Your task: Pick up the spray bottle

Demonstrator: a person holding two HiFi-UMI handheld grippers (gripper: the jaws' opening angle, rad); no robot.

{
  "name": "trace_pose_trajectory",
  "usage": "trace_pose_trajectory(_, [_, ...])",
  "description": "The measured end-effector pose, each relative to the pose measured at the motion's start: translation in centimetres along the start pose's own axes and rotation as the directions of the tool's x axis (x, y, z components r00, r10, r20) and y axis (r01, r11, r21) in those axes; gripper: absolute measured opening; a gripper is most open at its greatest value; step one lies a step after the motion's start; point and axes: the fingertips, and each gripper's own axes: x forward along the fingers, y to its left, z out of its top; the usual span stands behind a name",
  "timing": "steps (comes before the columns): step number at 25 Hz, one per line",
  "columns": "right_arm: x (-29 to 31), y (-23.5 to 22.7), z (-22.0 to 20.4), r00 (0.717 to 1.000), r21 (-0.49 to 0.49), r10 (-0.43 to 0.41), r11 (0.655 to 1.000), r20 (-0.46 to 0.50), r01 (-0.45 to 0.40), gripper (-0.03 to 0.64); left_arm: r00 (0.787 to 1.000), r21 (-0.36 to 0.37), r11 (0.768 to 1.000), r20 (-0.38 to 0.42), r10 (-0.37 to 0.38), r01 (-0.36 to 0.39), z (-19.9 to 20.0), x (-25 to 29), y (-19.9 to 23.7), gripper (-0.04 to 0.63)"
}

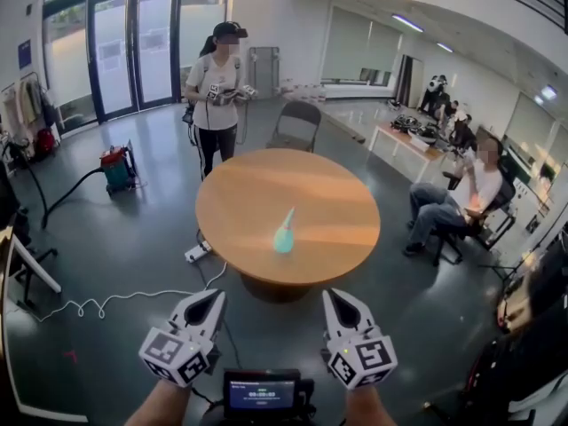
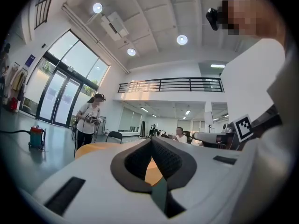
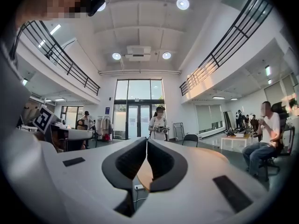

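The bottle (image 1: 284, 233) stands mid-tabletop (image 1: 337, 185), well ahead of the left claw (image 1: 216, 296) and right claw (image 1: 332, 296), both closed and empty, so I'd open one wide, reach in level and clamp the body below the nozzle.

round wooden table (image 1: 328, 204) on grey floor (image 1: 115, 256); teal spray bottle (image 1: 284, 233) upright near its centre

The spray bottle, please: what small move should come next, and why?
Probably carry the right gripper forward toward the spray bottle, which sits untouched on the round table. Both it and the left gripper hang short of the table's near edge, jaws shut and empty.
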Motion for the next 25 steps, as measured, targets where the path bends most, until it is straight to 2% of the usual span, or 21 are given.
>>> trace_pose_trajectory(3, [2.7,0.4,0.1,1.0,-0.021,-0.016,1.0,-0.007,0.016,0.015,1.0,-0.014,1.0,0.001,-0.025,0.025,0.6,1.3,2.9,0.005])
trace_pose_trajectory(5, [4.0,0.4,-0.1,0.999,-0.041,-0.03,0.999,-0.018,0.029,0.04,0.999,-0.013,0.999,0.008,-0.036,0.036,0.8,2.0,4.5,0.005])
trace_pose_trajectory(9, [6.2,1.0,0.3,0.998,-0.033,-0.063,0.998,-0.021,0.062,0.041,0.999,-0.015,0.999,0.014,-0.043,0.043,1.6,2.7,7.9,0.005])
trace_pose_trajectory(15, [9.8,1.9,0.2,0.996,-0.061,-0.078,0.995,-0.039,0.076,0.058,0.995,-0.047,0.994,0.006,-0.099,0.099,1.4,4.2,11.1,0.005])
trace_pose_trajectory(18, [11.8,1.4,-0.5,0.997,-0.049,-0.074,0.996,-0.038,0.072,0.083,0.995,-0.048,0.994,0.0,-0.098,0.098,0.8,5.7,13.0,0.005])
trace_pose_trajectory(25, [17.3,-2.0,-0.8,0.998,-0.042,-0.057,0.998,-0.011,0.056,0.084,0.997,-0.033,0.997,-0.02,-0.068,0.067,0.6,10.2,16.4,0.005])
